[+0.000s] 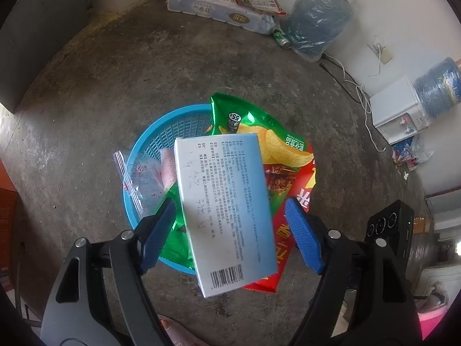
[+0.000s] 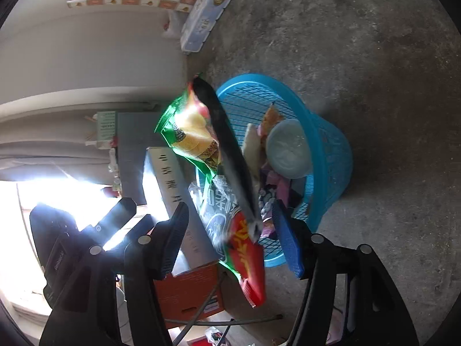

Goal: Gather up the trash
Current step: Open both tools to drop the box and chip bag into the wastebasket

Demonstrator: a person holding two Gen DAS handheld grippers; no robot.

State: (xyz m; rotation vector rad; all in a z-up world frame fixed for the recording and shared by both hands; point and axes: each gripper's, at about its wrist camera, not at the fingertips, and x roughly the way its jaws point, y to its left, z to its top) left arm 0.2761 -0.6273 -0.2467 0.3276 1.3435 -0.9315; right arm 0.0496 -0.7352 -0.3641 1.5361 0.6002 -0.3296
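We hold the left gripper (image 1: 229, 230) pointing down over a blue basket (image 1: 149, 132) that stands on the concrete floor (image 1: 100, 72). Its 2 jaws stand wide apart. Between them we see a white box (image 1: 227, 210), tilted, with a barcode at its near end. The blue pads do not touch the box on either side; a clear gap shows beside each one. Beyond the jaw tips and under the box lies a chip bag (image 1: 259, 141), green and red, across the rim of the basket. To the left of the left jaw, a clear plastic bag (image 1: 138, 176) hangs over the rim.

The right gripper (image 2: 230, 236) also has its jaws well apart. The chip bag (image 2: 227, 173) is between them, blurred, and we cannot tell if it touches a pad. Past the right jaw the basket (image 2: 331, 150) holds a white lid (image 2: 288, 148) and some wrappers (image 2: 268, 199).
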